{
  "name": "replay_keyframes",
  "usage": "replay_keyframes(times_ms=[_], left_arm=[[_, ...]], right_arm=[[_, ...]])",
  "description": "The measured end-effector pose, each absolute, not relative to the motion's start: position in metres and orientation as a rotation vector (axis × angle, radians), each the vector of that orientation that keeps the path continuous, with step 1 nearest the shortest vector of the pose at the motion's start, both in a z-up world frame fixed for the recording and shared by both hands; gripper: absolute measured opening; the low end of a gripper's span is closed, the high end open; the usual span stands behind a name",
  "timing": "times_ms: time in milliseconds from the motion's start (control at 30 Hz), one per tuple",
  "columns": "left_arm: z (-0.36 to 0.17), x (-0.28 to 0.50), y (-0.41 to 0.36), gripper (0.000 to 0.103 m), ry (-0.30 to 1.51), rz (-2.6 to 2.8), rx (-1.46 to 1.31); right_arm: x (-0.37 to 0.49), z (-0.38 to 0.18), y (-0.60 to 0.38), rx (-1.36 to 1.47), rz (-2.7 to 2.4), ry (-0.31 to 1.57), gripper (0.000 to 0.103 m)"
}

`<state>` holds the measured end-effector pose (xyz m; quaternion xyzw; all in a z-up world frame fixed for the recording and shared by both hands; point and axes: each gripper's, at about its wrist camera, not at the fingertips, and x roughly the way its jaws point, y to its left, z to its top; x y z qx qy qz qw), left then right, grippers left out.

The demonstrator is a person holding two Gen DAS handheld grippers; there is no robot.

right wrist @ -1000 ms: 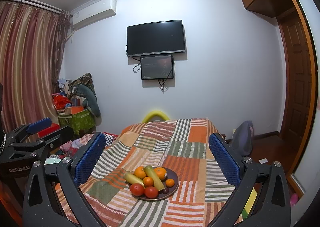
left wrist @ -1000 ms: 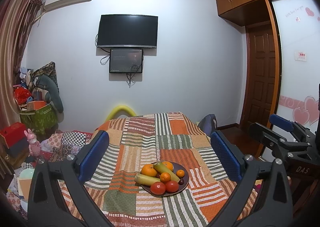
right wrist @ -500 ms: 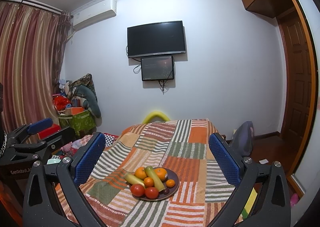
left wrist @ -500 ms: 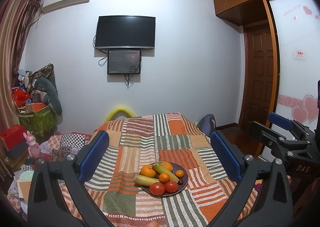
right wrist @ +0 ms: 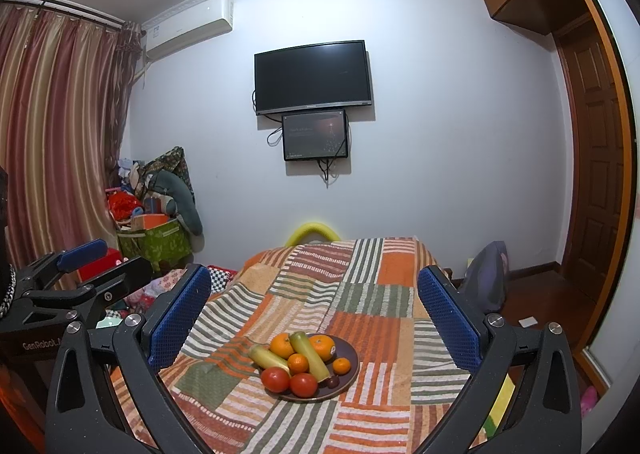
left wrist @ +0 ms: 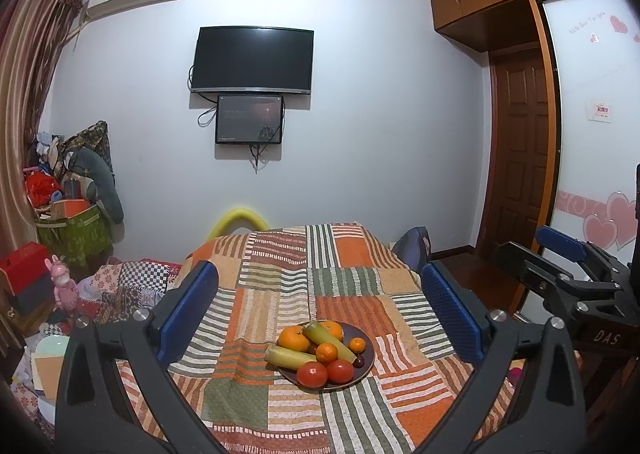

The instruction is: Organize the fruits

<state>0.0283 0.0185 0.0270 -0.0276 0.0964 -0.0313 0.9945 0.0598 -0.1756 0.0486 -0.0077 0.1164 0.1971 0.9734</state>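
Nine fruits (left wrist: 312, 348) on plate (left wrist: 366, 368)

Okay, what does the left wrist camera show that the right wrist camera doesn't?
Only the left wrist view shows the heart-decorated sliding panel and the right gripper, open, at its right edge. Only the right wrist view shows the full striped curtain and the left gripper, open, at its left edge. Both show the plate of fruit on the patchwork cloth, plus the wall television.
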Motion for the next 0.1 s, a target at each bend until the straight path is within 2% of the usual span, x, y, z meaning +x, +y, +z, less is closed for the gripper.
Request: replay_keyframes(times_ms=[100], left_arm=[[0.0260, 0.0297, 0.0185, 0.103, 0.199, -0.063, -0.057]], right_arm=[[0.0604, 0.0487, -0.1751, -0.017, 0.395, 0.238, 0.103]])
